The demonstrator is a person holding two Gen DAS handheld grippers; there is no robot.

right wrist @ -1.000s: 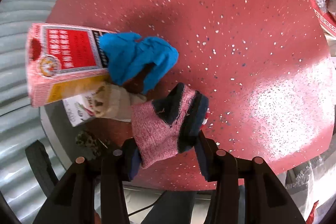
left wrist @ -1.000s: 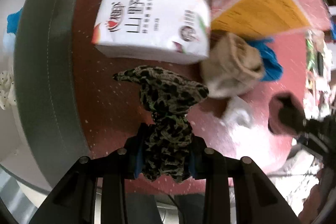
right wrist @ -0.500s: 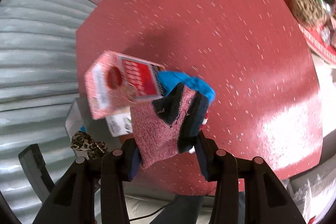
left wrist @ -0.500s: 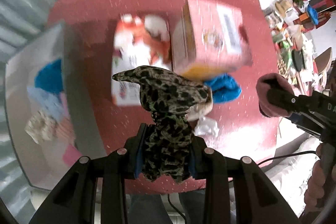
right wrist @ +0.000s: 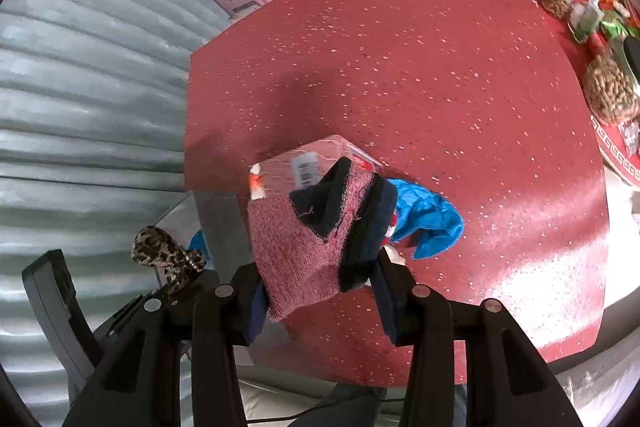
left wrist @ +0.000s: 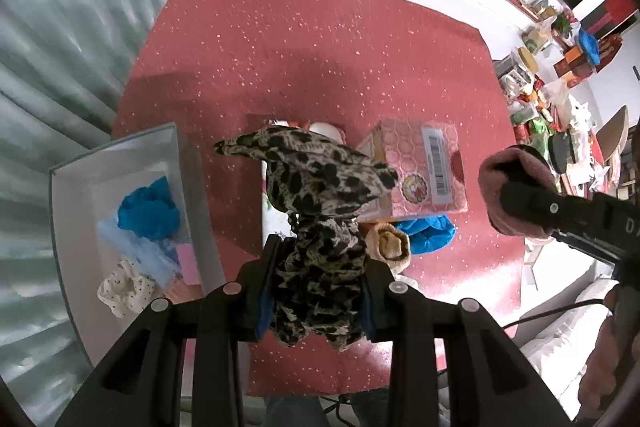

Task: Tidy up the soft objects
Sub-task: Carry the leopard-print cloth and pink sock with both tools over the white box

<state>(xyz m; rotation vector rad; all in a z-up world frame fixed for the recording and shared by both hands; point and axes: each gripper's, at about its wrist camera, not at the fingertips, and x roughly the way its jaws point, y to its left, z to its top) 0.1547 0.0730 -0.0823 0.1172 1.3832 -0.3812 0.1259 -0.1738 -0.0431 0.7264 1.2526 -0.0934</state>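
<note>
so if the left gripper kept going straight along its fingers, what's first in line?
Likely the white pack on the red table, just past the leopard-print cloth clamped in the left gripper. The pink box lies right of the line, the grey bin left. Depth is unclear.

left tongs (left wrist: 316, 291) clamped, right tongs (right wrist: 320, 287) too — raised

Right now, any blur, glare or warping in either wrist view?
Left wrist: sharp, heavy fisheye bending; floor past the red table blown out white. Right wrist: pink box motion-smeared, glare patch on the table's near right; the pink sock stays crisp.
</note>
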